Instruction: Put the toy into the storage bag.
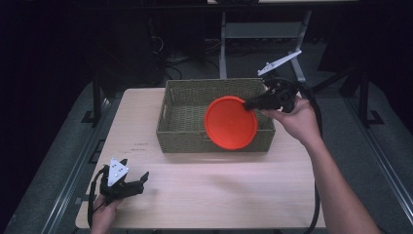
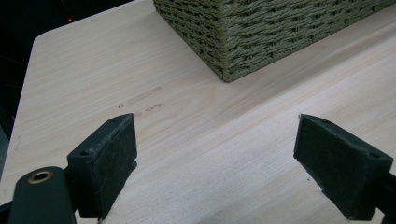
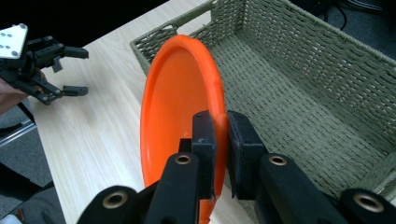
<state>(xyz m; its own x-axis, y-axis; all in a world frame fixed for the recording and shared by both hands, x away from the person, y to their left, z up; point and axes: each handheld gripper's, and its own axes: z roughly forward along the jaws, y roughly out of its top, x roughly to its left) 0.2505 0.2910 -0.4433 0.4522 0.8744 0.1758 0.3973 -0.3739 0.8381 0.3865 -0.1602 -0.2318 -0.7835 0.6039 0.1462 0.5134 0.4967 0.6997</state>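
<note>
An orange plate (image 1: 230, 122) (image 3: 177, 112) hangs tilted on edge over the front right of the green wicker basket (image 1: 182, 105) (image 3: 308, 79). My right gripper (image 1: 248, 104) (image 3: 221, 140) is shut on the plate's rim, one jaw on each side of it. Far from the basket, my left gripper (image 1: 138, 176) (image 2: 215, 163) rests low over the table's front left corner, jaws wide apart with bare wood between them. That left gripper (image 3: 70, 70) also appears at the top left of the right gripper view.
The wooden table (image 1: 209, 190) has open surface in front of the basket. A corner of the basket (image 2: 243, 32) stands ahead of the left jaws. Dark floor, cables and a metal stand (image 1: 224, 44) lie beyond the table's far edge.
</note>
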